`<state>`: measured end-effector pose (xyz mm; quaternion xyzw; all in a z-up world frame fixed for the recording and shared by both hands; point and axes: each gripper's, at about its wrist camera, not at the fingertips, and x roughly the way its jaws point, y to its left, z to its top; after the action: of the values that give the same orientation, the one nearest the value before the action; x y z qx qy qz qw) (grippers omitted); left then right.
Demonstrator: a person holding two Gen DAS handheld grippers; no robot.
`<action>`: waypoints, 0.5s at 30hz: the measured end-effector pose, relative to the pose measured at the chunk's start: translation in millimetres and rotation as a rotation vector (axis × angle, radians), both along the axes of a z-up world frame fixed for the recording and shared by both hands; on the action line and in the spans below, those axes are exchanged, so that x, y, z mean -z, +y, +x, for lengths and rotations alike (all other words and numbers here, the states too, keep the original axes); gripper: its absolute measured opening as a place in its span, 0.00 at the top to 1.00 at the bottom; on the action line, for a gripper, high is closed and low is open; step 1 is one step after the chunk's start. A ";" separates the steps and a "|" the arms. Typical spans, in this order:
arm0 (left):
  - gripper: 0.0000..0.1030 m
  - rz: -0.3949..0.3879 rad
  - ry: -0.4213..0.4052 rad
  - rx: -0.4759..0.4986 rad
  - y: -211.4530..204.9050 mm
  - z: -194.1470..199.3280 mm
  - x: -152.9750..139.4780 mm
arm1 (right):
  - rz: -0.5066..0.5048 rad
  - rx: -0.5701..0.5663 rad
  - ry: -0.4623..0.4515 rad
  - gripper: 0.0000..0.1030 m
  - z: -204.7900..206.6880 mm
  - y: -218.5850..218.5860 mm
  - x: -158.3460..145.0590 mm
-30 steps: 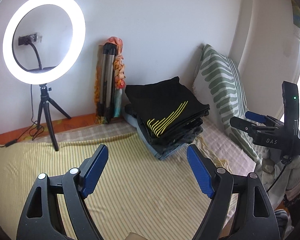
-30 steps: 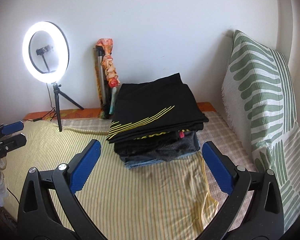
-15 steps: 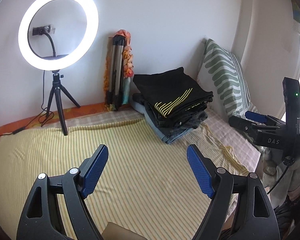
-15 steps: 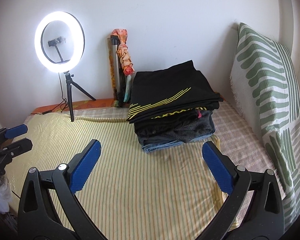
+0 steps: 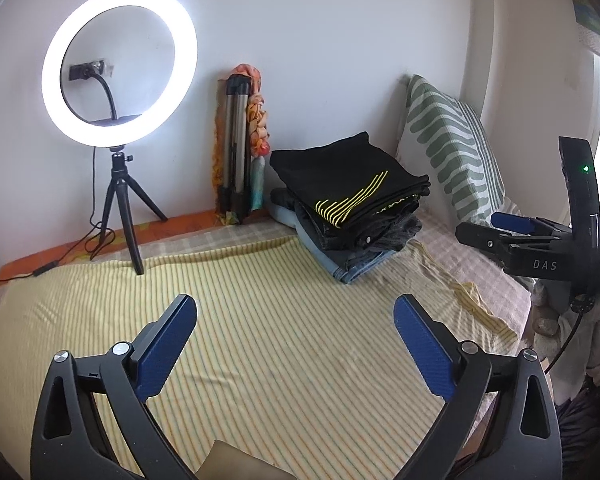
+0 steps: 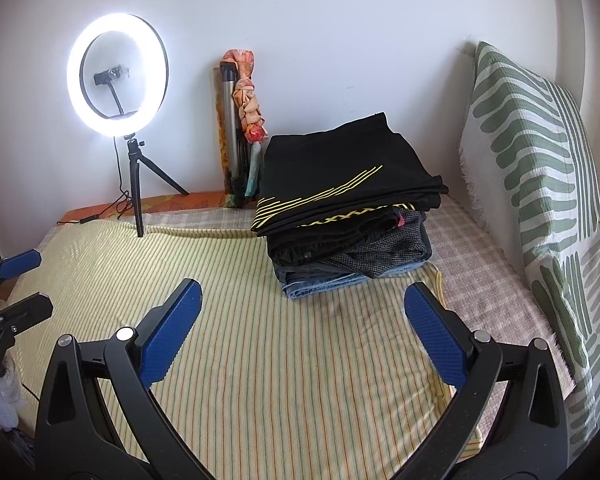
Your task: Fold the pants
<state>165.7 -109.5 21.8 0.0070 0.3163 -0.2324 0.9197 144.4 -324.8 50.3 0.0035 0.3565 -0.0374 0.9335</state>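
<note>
A stack of folded pants (image 5: 350,204) sits at the back of the bed near the wall, black pants with yellow stripes (image 6: 340,184) on top and jeans at the bottom. My left gripper (image 5: 296,344) is open and empty, held above the yellow striped sheet (image 5: 260,320), well short of the stack. My right gripper (image 6: 300,336) is open and empty too, in front of the stack. The right gripper also shows at the right edge of the left wrist view (image 5: 540,248); the left gripper shows at the left edge of the right wrist view (image 6: 8,300).
A lit ring light on a small tripod (image 5: 120,68) stands at the back left, its cable trailing along the bed edge. A folded tripod with an orange cloth (image 5: 240,152) leans on the wall. A green-striped pillow (image 6: 540,184) stands along the right side.
Both grippers have pulled back from the stack of pants, which now looks smaller and farther. The jaws stay open and empty.
</note>
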 end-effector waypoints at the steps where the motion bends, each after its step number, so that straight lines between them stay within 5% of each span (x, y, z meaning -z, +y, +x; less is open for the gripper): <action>1: 0.04 0.001 0.006 0.002 0.0 0.6 0.8 | -0.002 -0.003 0.001 0.00 -0.2 0.8 0.9; 15: 0.03 -0.003 0.015 0.013 5.1 -5.5 -1.3 | -0.016 -0.031 -0.002 0.00 -1.9 12.8 3.7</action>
<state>160.2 -104.4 23.0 0.0057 0.3227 -0.2388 0.9159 142.6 -311.9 46.5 -0.0093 0.3555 -0.0256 0.9343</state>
